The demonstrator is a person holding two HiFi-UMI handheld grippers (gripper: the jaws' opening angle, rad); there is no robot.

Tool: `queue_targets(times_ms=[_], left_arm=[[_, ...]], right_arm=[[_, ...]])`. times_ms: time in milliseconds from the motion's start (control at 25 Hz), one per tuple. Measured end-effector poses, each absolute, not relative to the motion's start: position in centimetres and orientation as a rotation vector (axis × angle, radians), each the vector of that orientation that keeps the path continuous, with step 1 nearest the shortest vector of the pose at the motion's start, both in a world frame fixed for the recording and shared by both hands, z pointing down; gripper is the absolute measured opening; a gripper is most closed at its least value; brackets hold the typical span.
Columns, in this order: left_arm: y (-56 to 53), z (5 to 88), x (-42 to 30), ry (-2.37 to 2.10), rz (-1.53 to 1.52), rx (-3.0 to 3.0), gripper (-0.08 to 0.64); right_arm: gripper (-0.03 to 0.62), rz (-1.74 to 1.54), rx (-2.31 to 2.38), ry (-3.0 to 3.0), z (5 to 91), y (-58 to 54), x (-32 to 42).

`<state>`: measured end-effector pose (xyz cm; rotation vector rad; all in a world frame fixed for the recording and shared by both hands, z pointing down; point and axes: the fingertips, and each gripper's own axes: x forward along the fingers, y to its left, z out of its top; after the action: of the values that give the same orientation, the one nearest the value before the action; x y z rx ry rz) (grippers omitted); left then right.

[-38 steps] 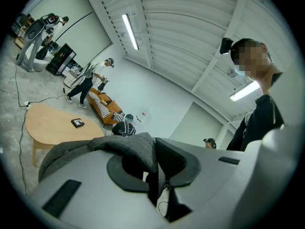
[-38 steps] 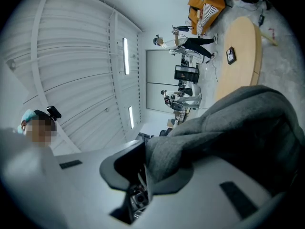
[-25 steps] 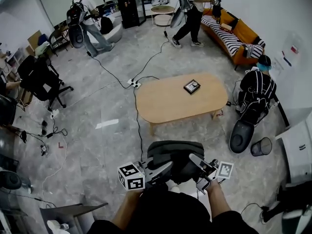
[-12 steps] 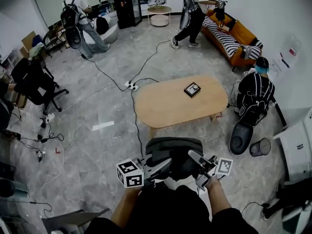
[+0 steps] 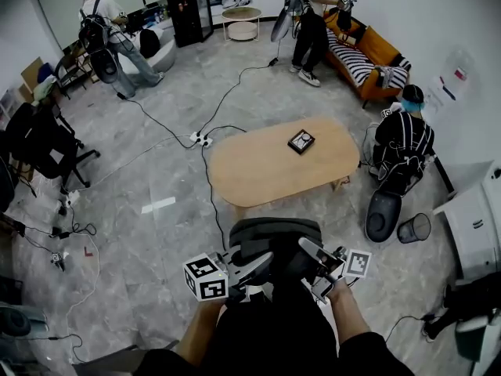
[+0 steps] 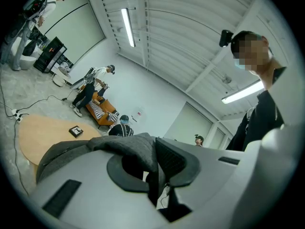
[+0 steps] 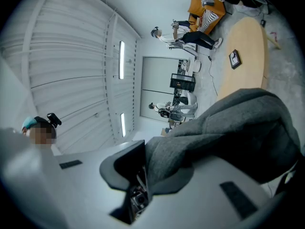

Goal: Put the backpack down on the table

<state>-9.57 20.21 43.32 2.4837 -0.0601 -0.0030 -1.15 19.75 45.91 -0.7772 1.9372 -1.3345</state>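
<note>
You hold the grey backpack (image 5: 275, 237) from both sides. Your left gripper (image 5: 261, 265) has its jaws nearly closed, clamped on a fold of the fabric, and your right gripper (image 5: 310, 254) pinches the cloth on the other side. The bag hangs in the air in front of you, short of the wooden table (image 5: 258, 171) and not touching it. A small black box (image 5: 301, 141) lies on the tabletop.

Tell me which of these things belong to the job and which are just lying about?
In the job: backpack, held by left gripper and right gripper; table, where it should go.
Lying about: black box on the table, power strip, waste bin, sofa.
</note>
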Motion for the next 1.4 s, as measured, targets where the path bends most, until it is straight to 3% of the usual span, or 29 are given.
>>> queue_targets(times_ms=[1400], left_arm=[[9.8, 43.7, 0.3, -0.196, -0.019, 2.435, 0.057]], right_arm=[[0.043, -1.387, -0.617, 1.964, 46.2, 9.1, 8.7]])
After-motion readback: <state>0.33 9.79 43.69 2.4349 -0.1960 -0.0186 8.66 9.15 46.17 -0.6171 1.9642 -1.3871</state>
